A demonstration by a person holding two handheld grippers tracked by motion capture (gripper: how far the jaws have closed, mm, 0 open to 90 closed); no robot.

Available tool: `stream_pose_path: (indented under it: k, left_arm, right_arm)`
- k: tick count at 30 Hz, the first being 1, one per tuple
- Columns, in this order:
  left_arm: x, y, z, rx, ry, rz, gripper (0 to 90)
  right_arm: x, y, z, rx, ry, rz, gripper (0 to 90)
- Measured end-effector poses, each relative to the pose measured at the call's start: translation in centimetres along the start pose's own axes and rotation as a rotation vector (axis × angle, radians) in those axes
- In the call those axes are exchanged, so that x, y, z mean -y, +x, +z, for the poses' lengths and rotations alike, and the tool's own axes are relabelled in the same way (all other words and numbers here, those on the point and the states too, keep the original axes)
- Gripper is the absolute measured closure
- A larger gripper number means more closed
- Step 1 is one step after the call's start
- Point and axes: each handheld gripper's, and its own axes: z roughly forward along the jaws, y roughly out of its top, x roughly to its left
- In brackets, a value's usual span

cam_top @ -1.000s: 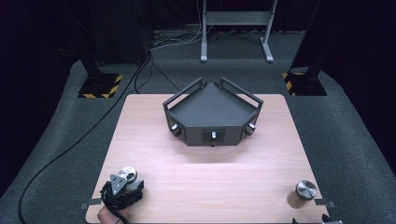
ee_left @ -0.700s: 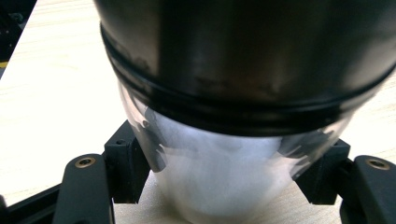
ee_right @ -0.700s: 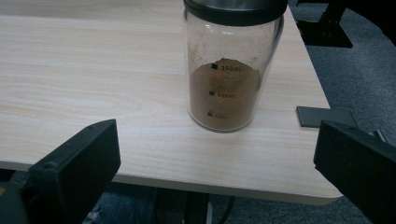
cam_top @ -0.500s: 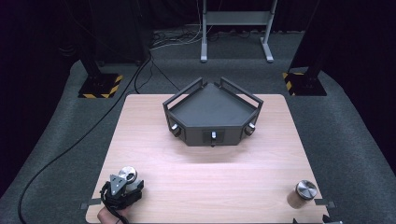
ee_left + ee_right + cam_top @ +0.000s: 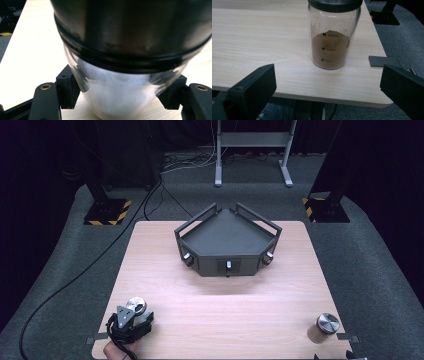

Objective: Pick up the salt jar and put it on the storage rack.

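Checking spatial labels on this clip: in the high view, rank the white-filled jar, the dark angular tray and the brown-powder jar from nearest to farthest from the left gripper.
1. White-filled jar: at the table's near left corner, between the jaws of the left gripper.
2. Dark angular tray: mid-table, toward the far side.
3. Brown-powder jar: near right corner, across the table.

We saw a glass jar (image 5: 334, 35) of brown powder standing upright on the wooden table (image 5: 262, 42), beyond our right gripper's (image 5: 327, 87) wide-apart jaws.
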Motion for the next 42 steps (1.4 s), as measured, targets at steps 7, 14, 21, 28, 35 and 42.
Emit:
stream_pose_path:
  k: [7, 14, 21, 28, 35, 42]
  left_arm:
    - [-0.8, -0.1, -0.2, 0.012, -0.007, 0.015, 31.5]
    - [-1.7, -0.3, 0.0, 0.029, -0.008, 0.033, 31.5]
    - [-2.9, -0.7, 0.3, 0.048, -0.011, 0.060, 31.5]
    - [-4.0, -1.2, 0.6, 0.061, -0.013, 0.097, 31.5]
    - [-4.8, -1.6, 1.0, 0.069, -0.010, 0.118, 31.5]
    - [-5.5, -1.9, 1.2, 0.075, -0.011, 0.135, 31.5]
  right_arm:
    - [0.0, 0.0, 0.0, -0.001, -0.001, 0.000, 0.0]
    - [0.0, -0.1, -0.1, -0.002, -0.003, 0.004, 0.0]
    - [0.0, -0.1, -0.1, 0.000, 0.002, 0.004, 0.0]
    - [0.0, -0.2, -0.2, 0.004, -0.001, 0.005, 0.0]
    - [0.0, -0.3, -0.2, 0.004, 0.001, 0.008, 0.0]
    - [-0.1, -0.4, -0.2, 0.003, 0.001, 0.008, 0.0]
